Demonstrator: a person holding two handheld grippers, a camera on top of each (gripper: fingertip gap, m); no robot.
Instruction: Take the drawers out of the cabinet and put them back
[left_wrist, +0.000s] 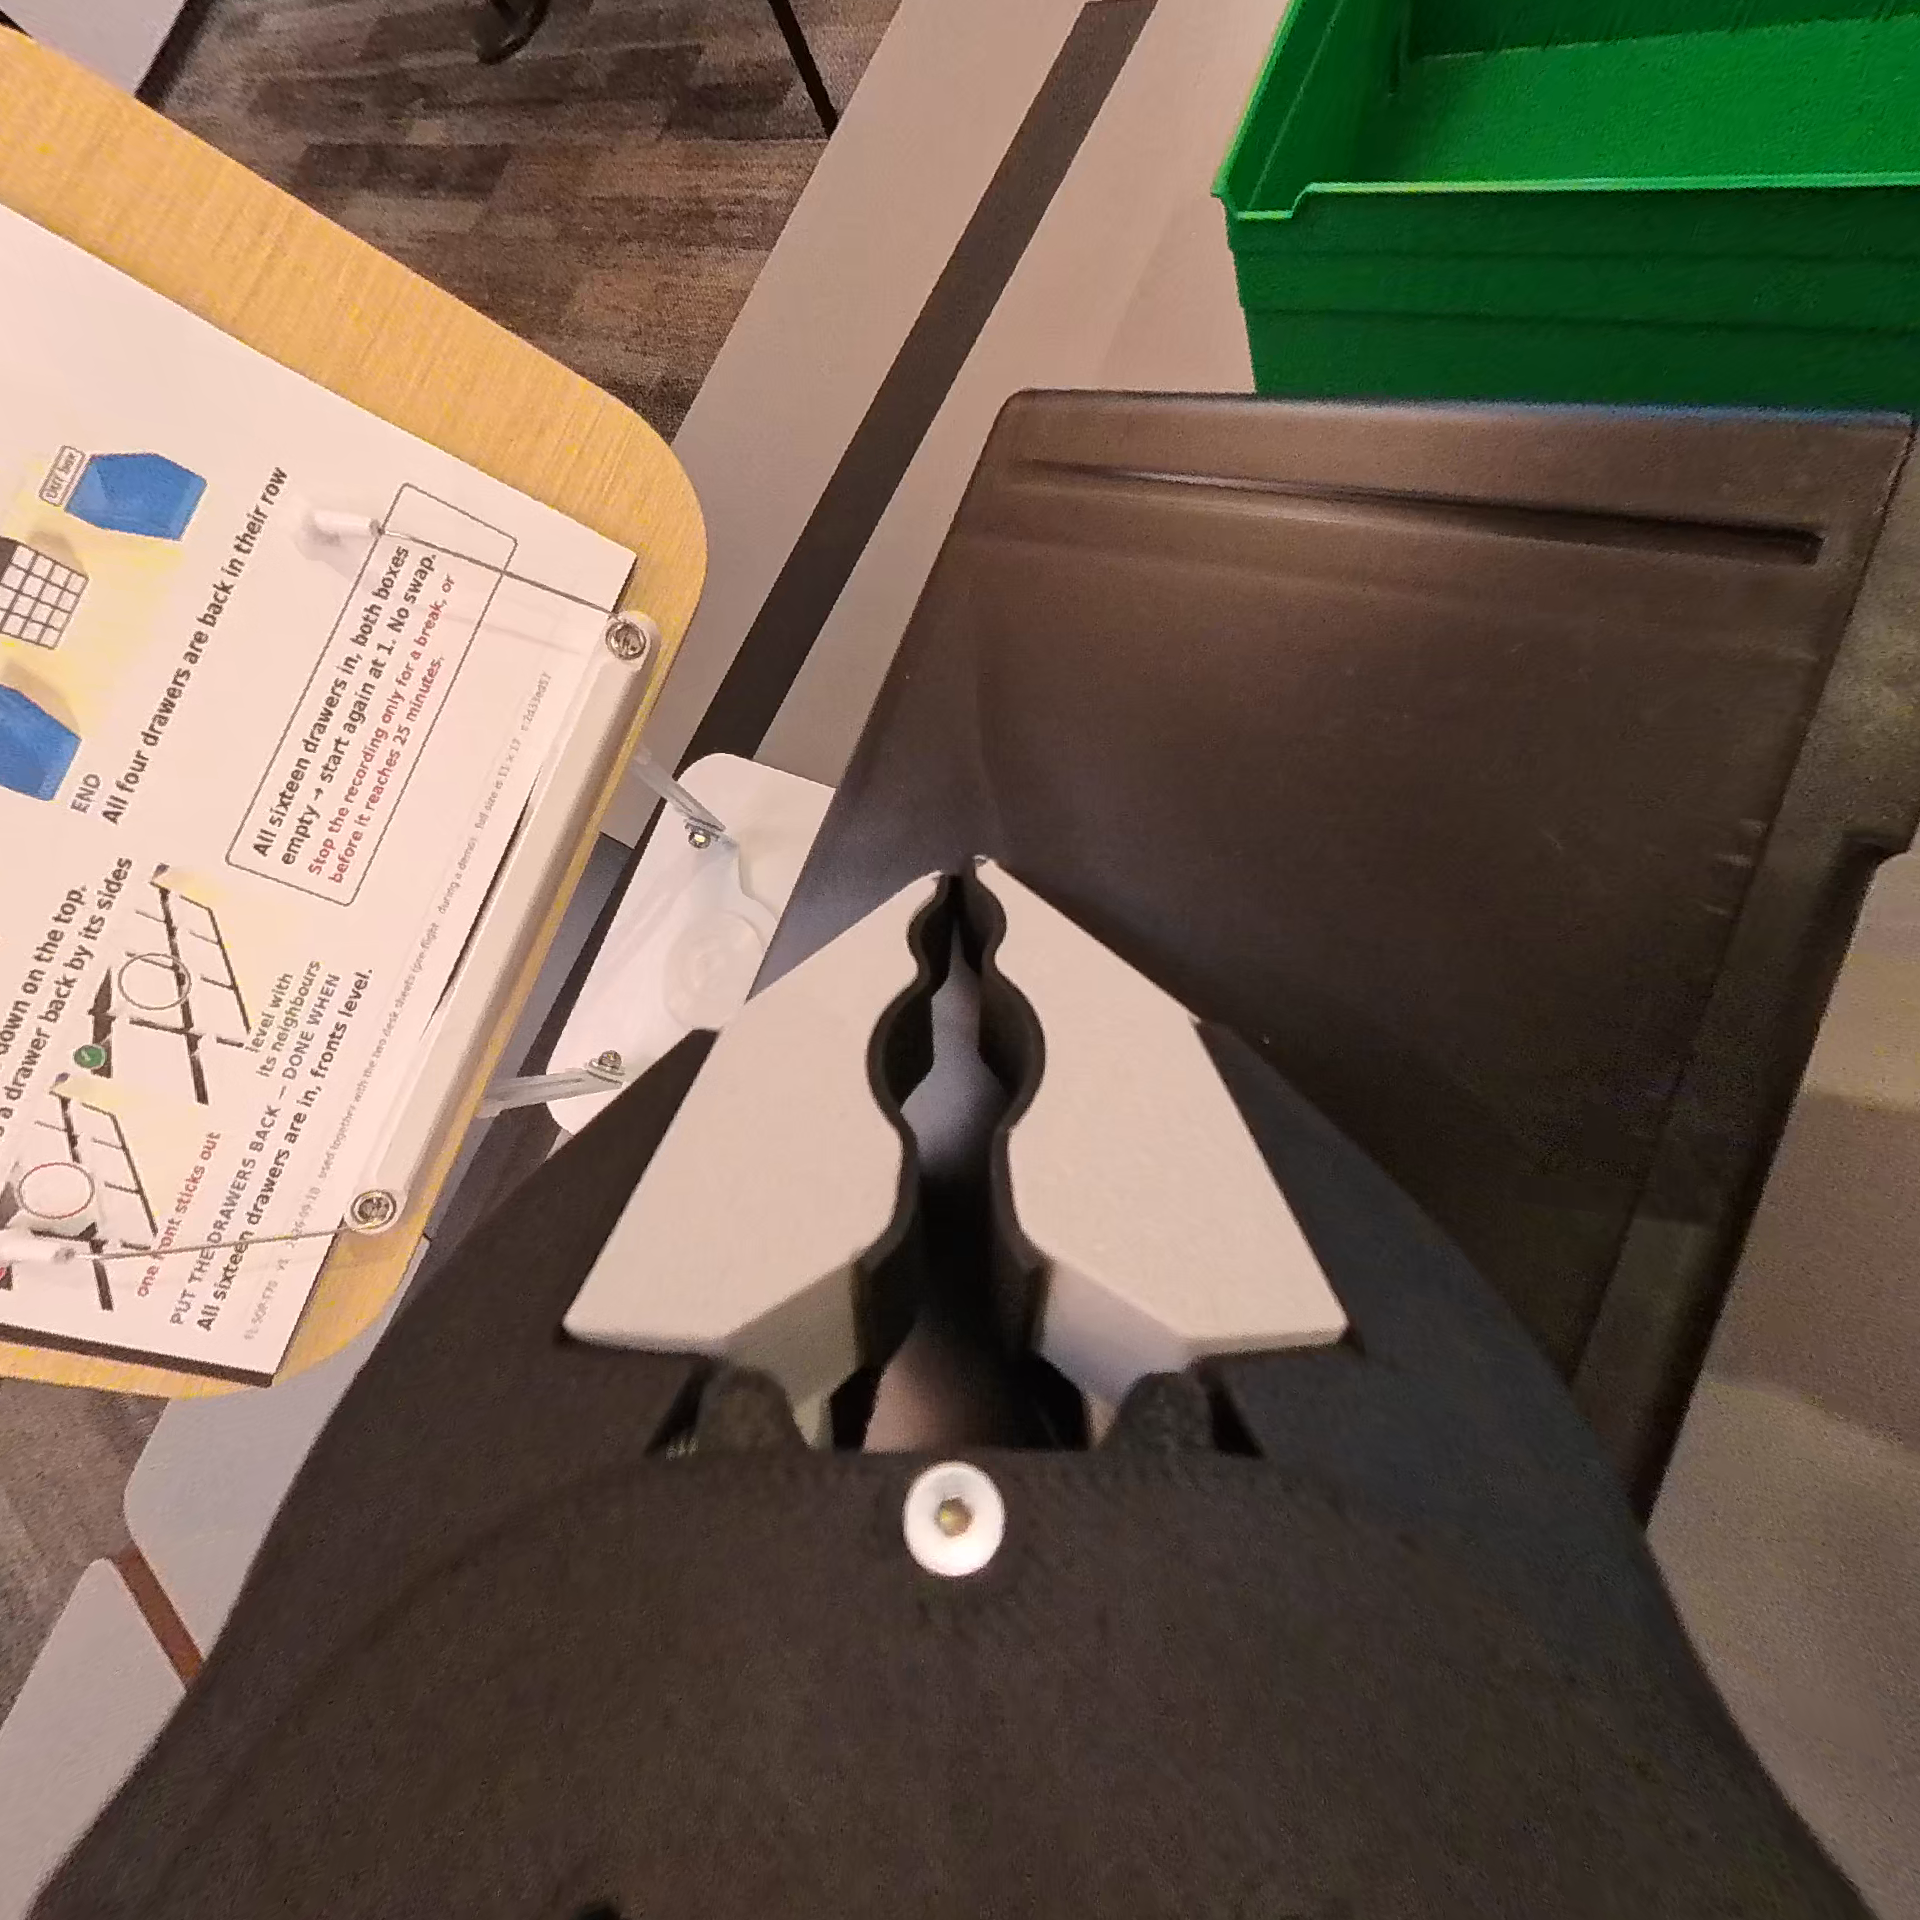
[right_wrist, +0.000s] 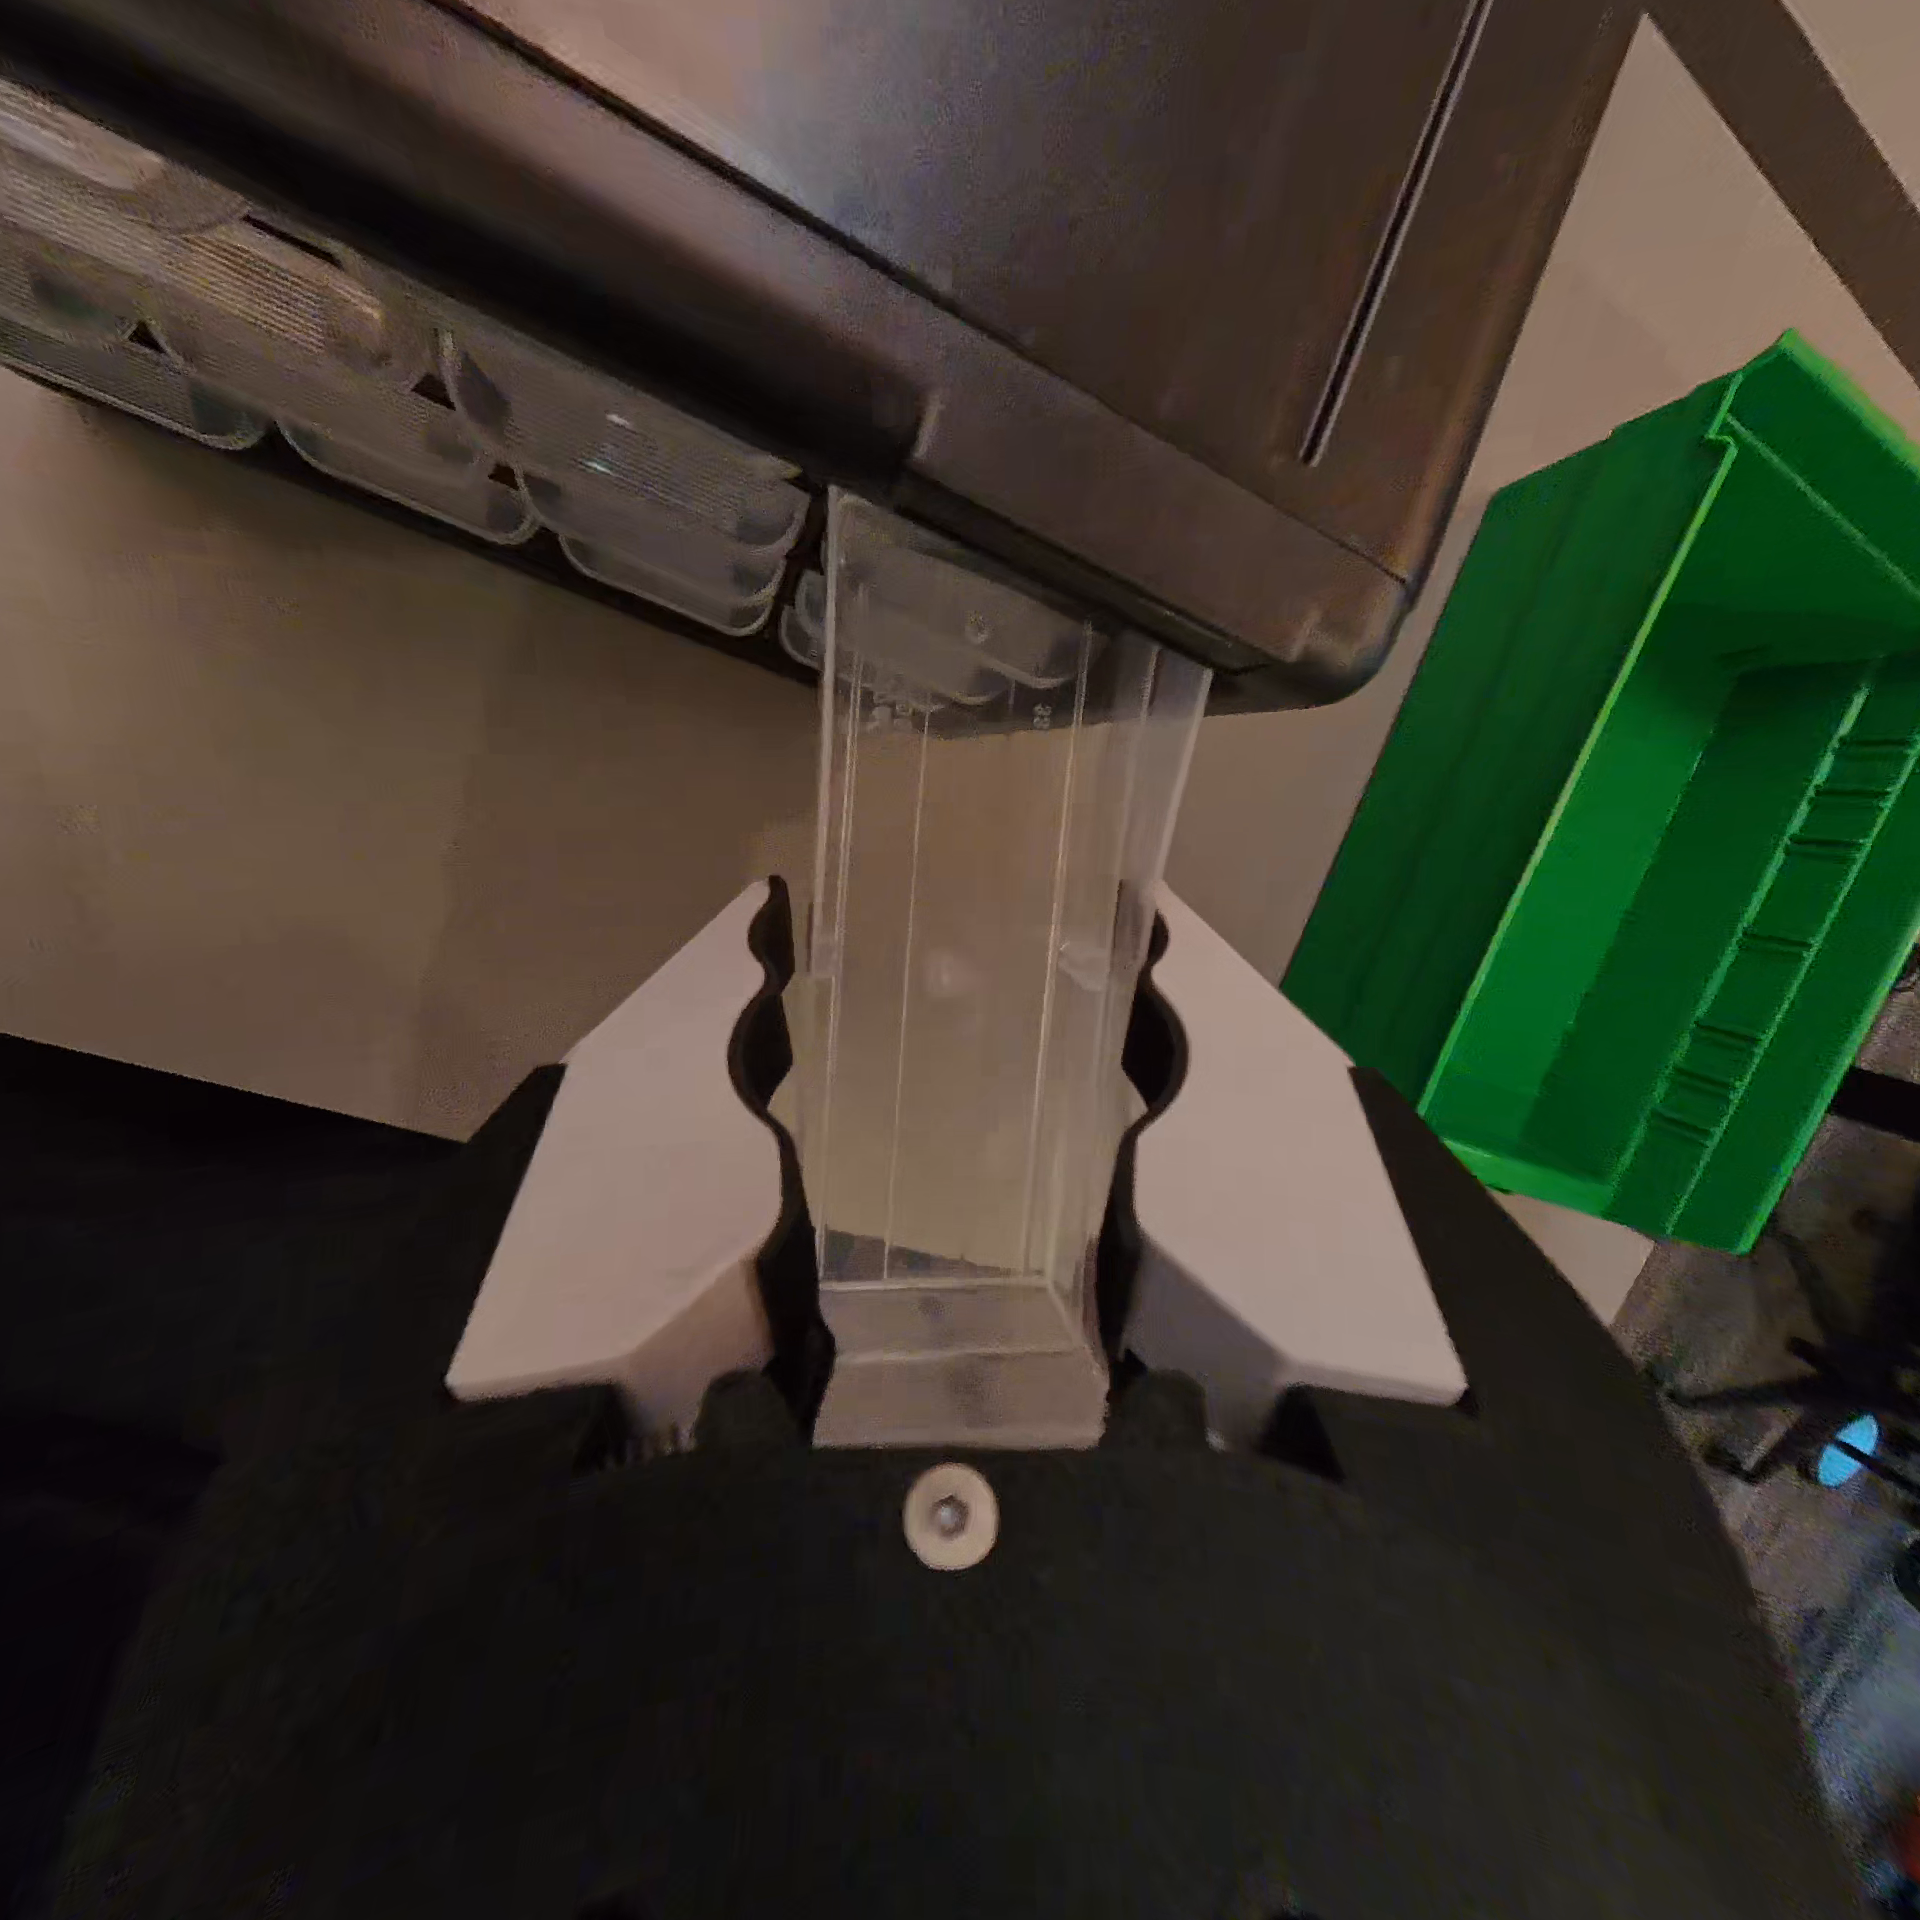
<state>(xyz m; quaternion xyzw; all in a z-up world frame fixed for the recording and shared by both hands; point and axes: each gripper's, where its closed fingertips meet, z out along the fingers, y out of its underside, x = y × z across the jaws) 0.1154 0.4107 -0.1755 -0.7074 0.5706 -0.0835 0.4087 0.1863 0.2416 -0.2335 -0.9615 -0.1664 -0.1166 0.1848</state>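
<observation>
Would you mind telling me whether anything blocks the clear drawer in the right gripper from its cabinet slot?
Nothing visible does. The right gripper is shut on the clear drawer, whose far end already sits in the cabinet opening beside the neighbouring drawers.

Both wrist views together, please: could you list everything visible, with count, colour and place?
cabinet: one, black, on the table, under the left claw
drawers in cabinet: a row, exact count unclear, clear, along the cabinet's front
pulled drawer: one, clear, partly out at the row's end
bin: one, green, behind the cabinet
instruction sheet: one, white, on a wooden board, left
table: one, pale
left claw: shut, empty, over the cabinet top
right claw: shut on the pulled drawer
</observation>
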